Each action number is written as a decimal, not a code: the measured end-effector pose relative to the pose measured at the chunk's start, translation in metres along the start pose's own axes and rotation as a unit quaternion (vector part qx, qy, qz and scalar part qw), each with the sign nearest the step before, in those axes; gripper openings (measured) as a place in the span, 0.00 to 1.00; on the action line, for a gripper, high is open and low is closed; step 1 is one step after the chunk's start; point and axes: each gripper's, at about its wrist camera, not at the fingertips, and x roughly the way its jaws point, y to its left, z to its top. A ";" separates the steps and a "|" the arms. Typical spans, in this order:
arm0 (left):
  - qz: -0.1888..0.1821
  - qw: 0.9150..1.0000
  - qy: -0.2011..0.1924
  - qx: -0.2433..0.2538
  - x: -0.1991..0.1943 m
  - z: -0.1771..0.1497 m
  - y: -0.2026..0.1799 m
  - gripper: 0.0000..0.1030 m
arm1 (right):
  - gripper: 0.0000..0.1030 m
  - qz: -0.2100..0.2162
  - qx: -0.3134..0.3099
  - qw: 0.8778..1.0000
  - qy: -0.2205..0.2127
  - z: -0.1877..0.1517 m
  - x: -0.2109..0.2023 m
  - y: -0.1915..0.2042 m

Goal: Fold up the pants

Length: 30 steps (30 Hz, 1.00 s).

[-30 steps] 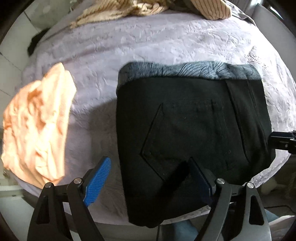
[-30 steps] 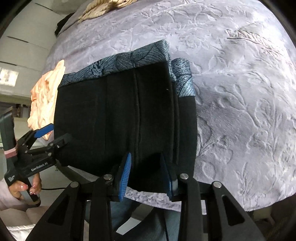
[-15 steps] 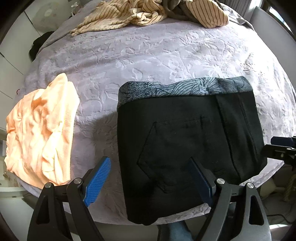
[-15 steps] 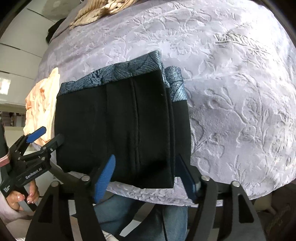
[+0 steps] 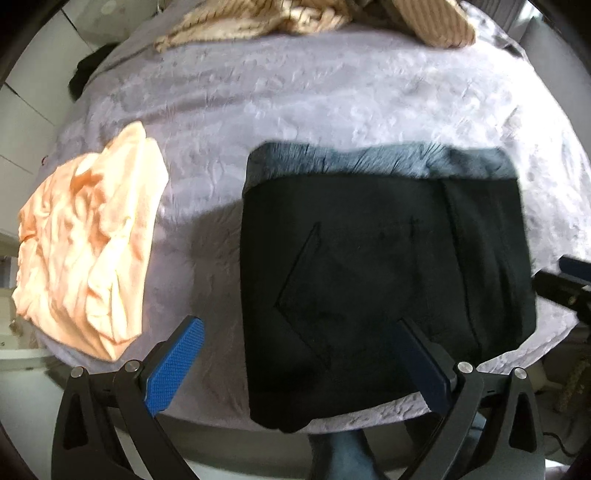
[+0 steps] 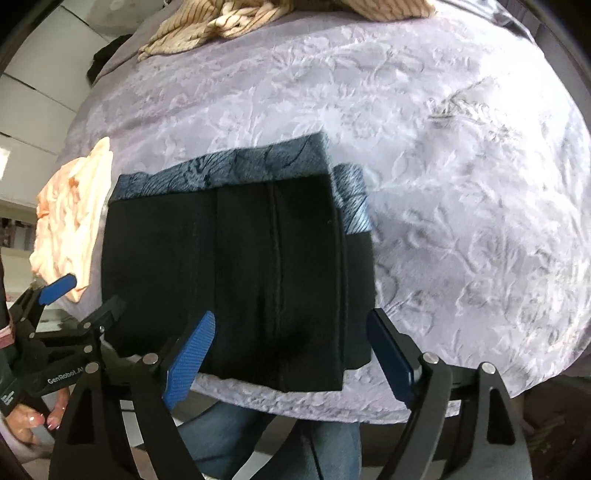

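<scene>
The black pants (image 5: 388,258) lie folded into a flat rectangle near the bed's front edge, with a blue-grey patterned band along the far side. My left gripper (image 5: 295,325) hovers over their left front corner. Its jaws are opening wide and the pads touch nothing. My right gripper (image 6: 291,315) hangs over the right front part of the pants (image 6: 240,258). Its jaws are opening too, and the cloth lies flat below them, not pinched. The left gripper (image 6: 94,290) also shows at the left of the right wrist view, and the right gripper (image 5: 565,273) at the right edge of the left wrist view.
A lavender embossed bedspread (image 5: 295,92) covers the bed. A crumpled peach garment (image 5: 85,258) lies left of the pants. Striped beige clothes (image 5: 295,18) are piled at the far edge. A person's jeans (image 6: 277,435) stand at the front edge, and a hand (image 6: 33,432) holds the left gripper.
My right gripper's jaws, narrow over the pants' front edge, have spread wide and it has lifted a little. My left gripper's jaws have widened slightly. The pants lie still.
</scene>
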 end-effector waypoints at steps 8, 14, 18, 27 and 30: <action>-0.010 1.000 -0.017 0.001 -0.008 -0.002 -0.003 1.00 | 1.00 -0.020 0.003 1.000 -0.017 0.001 -0.006 -0.003; -0.007 1.000 -0.023 0.002 -0.012 -0.001 -0.005 1.00 | 1.00 -0.022 0.007 1.000 -0.001 -0.001 -0.005 -0.002; -0.001 1.000 -0.027 0.001 -0.014 -0.002 -0.006 1.00 | 1.00 -0.038 0.004 0.999 0.001 -0.003 -0.004 0.002; 0.005 1.000 -0.028 0.002 -0.016 -0.005 -0.008 1.00 | 1.00 -0.055 0.003 0.998 0.002 -0.007 -0.002 0.007; 0.006 1.000 -0.027 0.004 -0.016 -0.006 -0.007 1.00 | 1.00 -0.056 0.003 0.998 0.001 -0.008 -0.002 0.007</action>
